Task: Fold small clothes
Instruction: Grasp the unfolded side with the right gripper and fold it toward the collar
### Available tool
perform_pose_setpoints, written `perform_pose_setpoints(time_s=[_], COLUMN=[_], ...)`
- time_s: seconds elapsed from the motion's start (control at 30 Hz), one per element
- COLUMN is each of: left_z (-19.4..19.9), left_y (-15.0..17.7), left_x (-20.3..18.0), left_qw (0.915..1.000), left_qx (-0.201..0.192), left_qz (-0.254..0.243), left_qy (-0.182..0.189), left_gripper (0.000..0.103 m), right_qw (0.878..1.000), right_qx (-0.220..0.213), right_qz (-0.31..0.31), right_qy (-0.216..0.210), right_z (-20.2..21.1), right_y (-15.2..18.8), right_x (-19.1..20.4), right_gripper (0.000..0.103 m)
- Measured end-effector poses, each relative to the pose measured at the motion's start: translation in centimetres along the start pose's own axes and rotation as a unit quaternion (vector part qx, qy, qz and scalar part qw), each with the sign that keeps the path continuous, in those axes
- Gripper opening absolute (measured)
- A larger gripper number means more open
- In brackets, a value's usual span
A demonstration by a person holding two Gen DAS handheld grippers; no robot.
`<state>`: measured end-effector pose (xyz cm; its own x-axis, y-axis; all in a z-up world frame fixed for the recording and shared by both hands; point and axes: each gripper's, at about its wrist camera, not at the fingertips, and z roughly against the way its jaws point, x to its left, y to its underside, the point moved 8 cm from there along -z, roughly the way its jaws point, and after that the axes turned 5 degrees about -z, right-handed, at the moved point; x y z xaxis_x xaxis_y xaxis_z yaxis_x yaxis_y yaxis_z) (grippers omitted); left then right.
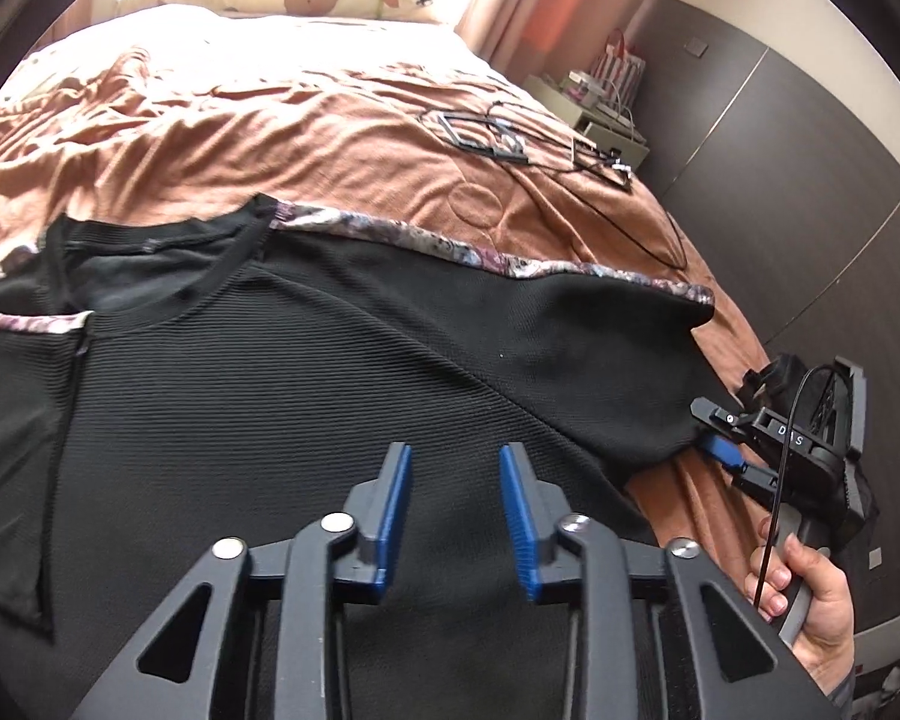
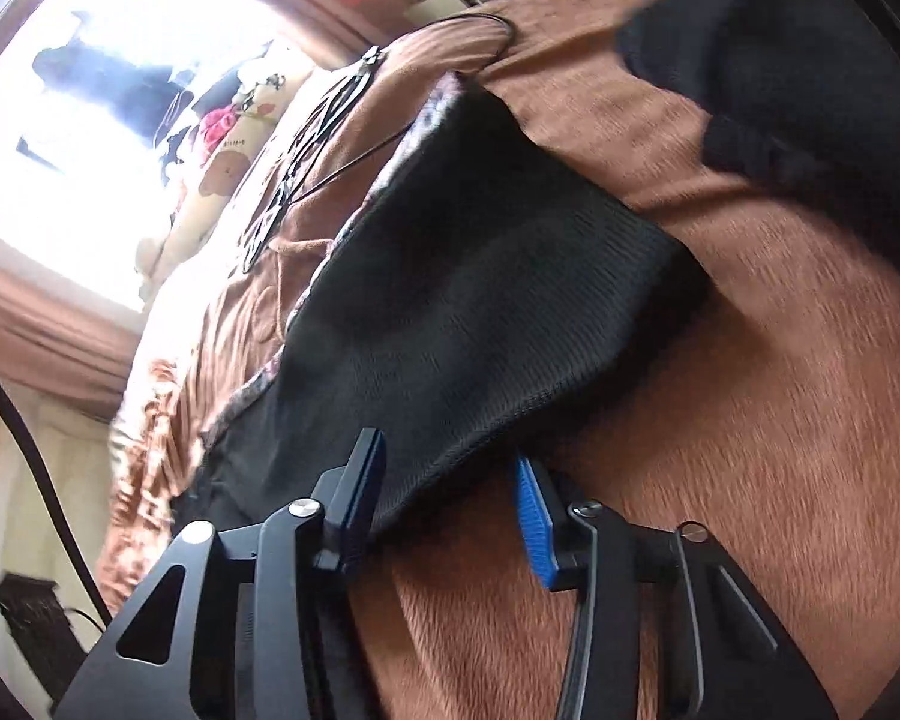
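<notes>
Left tongs (image 1: 456, 480) narrow, empty, above ribbed black knit top (image 1: 306, 396); right tongs (image 2: 450, 480) straddling sleeve hem, unpinched; rumpled brown bedspread (image 1: 306, 126).

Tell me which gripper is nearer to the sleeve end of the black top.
Right. The right gripper has the sleeve end between its open jaws. The left gripper hangs over the body of the black top, apart from the sleeve.
</notes>
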<state>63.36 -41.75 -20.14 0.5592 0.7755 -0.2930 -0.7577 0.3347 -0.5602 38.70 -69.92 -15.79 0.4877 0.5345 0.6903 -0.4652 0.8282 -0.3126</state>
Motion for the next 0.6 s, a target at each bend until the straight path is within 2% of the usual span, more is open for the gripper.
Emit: perform_pose_setpoints(time_s=[0.03, 0.13, 0.37, 0.6], left_z=[-0.7, -2.3, -5.6, -8.3], left_y=[-0.1, -0.2, -0.5, -1.0], left_x=[-0.2, -0.7, -1.7, -3.4], left_qw=[1.0, 0.9997, 0.9988, 0.9968], left_qx=[0.004, 0.014, 0.031, 0.048], left_qz=[0.001, 0.006, 0.006, 0.008], left_qy=[0.004, 0.018, 0.036, 0.064], left_gripper=[0.024, 0.018, 0.015, 0.014], right_qw=[1.0, 0.999, 0.994, 0.992], right_qx=[-0.002, -0.01, -0.045, -0.049], right_qz=[0.014, 0.039, 0.093, 0.1], right_qy=[0.003, -0.004, -0.043, -0.063], right_z=[-0.2, -0.8, 0.4, 0.6], right_y=[0.0, -0.5, -1.7, -2.1], right_x=[0.6, 1.9, 5.4, 5.2], right_gripper=[0.023, 0.007, 0.004, 0.004])
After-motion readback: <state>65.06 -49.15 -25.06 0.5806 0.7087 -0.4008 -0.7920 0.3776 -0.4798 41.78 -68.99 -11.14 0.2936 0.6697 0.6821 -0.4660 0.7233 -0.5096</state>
